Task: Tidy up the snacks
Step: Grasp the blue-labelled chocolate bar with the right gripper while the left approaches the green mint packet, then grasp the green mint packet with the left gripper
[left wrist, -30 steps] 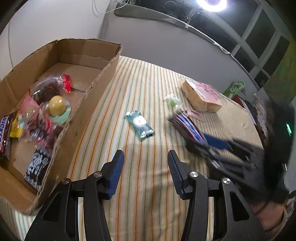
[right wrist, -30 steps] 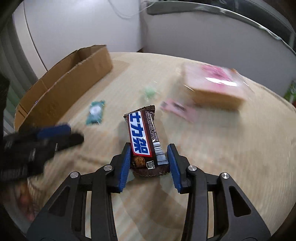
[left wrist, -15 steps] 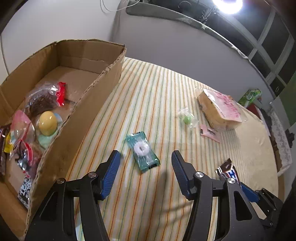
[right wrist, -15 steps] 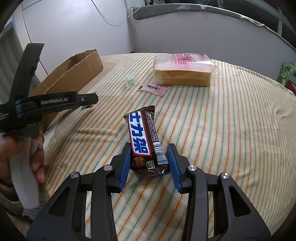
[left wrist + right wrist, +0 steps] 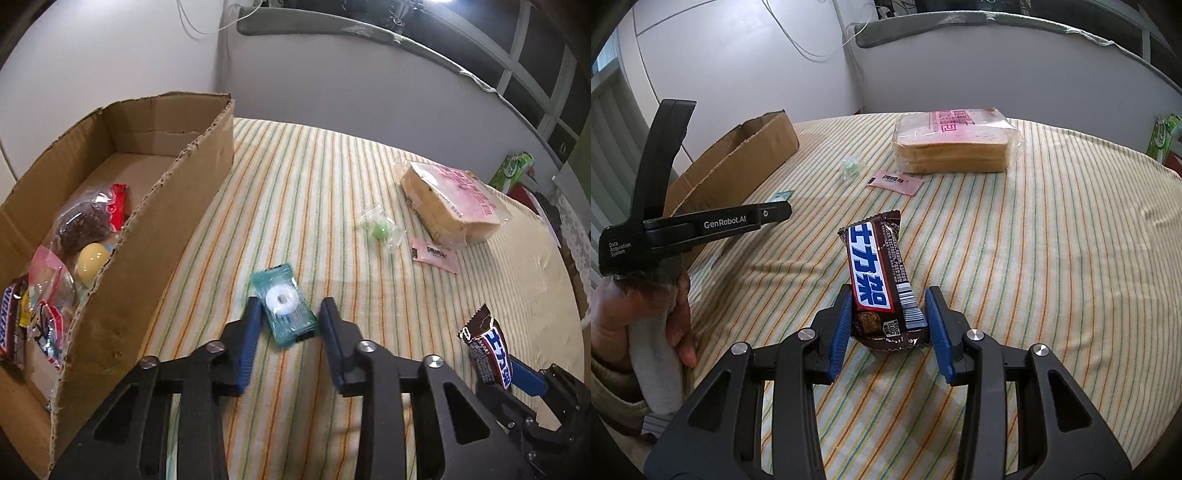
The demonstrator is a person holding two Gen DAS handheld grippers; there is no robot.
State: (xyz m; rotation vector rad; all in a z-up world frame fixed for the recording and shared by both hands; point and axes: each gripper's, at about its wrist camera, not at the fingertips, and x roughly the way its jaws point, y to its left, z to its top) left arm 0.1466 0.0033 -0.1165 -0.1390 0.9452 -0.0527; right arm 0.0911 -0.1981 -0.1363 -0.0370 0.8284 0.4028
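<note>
My left gripper [image 5: 289, 314] is open with its fingers on either side of a teal wrapped mint candy [image 5: 283, 310] that lies on the striped cloth. My right gripper [image 5: 889, 308] is shut on a brown Snickers bar [image 5: 877, 280] and holds it upright above the cloth; the bar also shows at the right of the left wrist view [image 5: 487, 349]. The cardboard box [image 5: 122, 280] stands to the left and holds several snacks. In the right wrist view the left gripper's body [image 5: 701, 225] is at the left.
A wrapped loaf of sliced bread [image 5: 448, 201] lies at the far right of the cloth. A small green candy in clear wrap [image 5: 380, 227] and a pink sachet [image 5: 436, 254] lie near it. A green carton [image 5: 511, 168] stands past the table edge.
My left gripper has moved forward and down so that the teal candy now sits between its fingers. The right gripper still holds the Snickers bar, low at the right.
</note>
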